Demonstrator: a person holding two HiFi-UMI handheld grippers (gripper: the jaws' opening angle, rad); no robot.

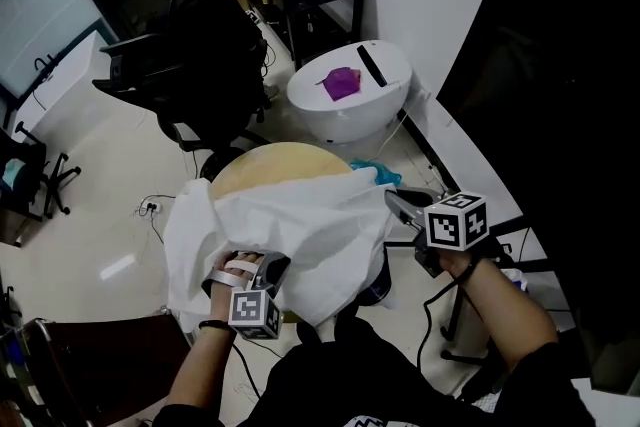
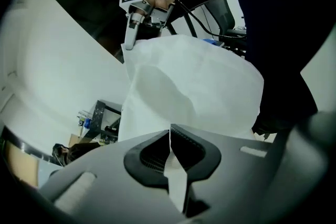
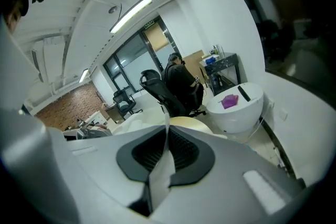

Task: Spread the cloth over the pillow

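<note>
The cloth [image 1: 290,235] was white, thin and crumpled, billowing in loose folds over the near side of a round tan tabletop [image 1: 280,163]. Its near-left edge was pinched in the left gripper [image 1: 272,267] and its right edge in the right gripper [image 1: 395,202], so it hung raised between them. No pillow could be made out beneath it.
</note>
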